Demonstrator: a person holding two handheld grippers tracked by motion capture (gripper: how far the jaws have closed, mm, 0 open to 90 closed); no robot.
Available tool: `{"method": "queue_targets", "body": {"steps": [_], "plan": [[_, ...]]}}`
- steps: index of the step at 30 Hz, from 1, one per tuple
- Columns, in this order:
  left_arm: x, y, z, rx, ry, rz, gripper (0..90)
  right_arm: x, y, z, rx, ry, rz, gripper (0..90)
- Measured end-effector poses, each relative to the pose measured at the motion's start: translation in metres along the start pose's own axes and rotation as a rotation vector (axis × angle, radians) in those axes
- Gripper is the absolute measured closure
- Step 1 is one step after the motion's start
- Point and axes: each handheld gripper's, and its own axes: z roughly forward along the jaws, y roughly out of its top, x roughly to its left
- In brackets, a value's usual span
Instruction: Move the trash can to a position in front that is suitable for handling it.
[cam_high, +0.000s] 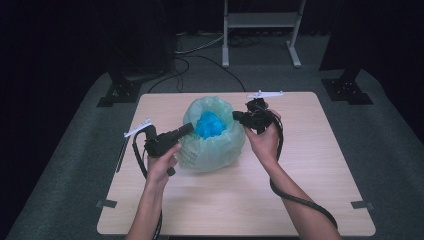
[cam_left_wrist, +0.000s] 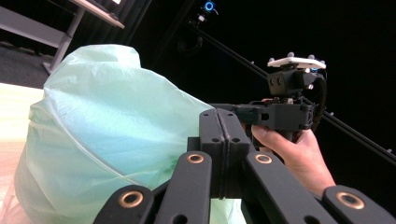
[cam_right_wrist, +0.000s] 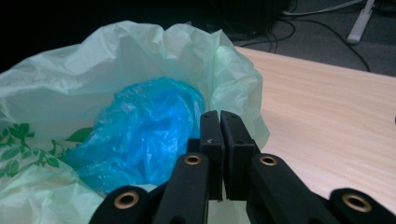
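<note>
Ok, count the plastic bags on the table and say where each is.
2. The pale green bag stands open mid-table between both grippers; the crumpled blue bag lies inside it. More could be hidden underneath.

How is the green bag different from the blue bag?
The green bag is pale, see-through and large, standing open on the table; the blue bag is bright, smaller and crumpled into a ball. The green bag is the outer one; the blue bag sits inside it. The green bag has leaf prints; the blue bag looks plain. Both are thin plastic.
</note>
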Motion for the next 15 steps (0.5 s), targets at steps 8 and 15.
{"method": "queue_targets", "body": {"steps": [8,15], "plan": [[0.002,-0.004,0.006,0.016,0.004,0.006,90.0,0.012,0.009,-0.001,0.009,0.039,-0.026,90.0],[-0.002,-0.009,0.014,0.057,-0.003,0.027,90.0,0.025,0.012,0.002,0.032,0.149,-0.063,90.0]]}}
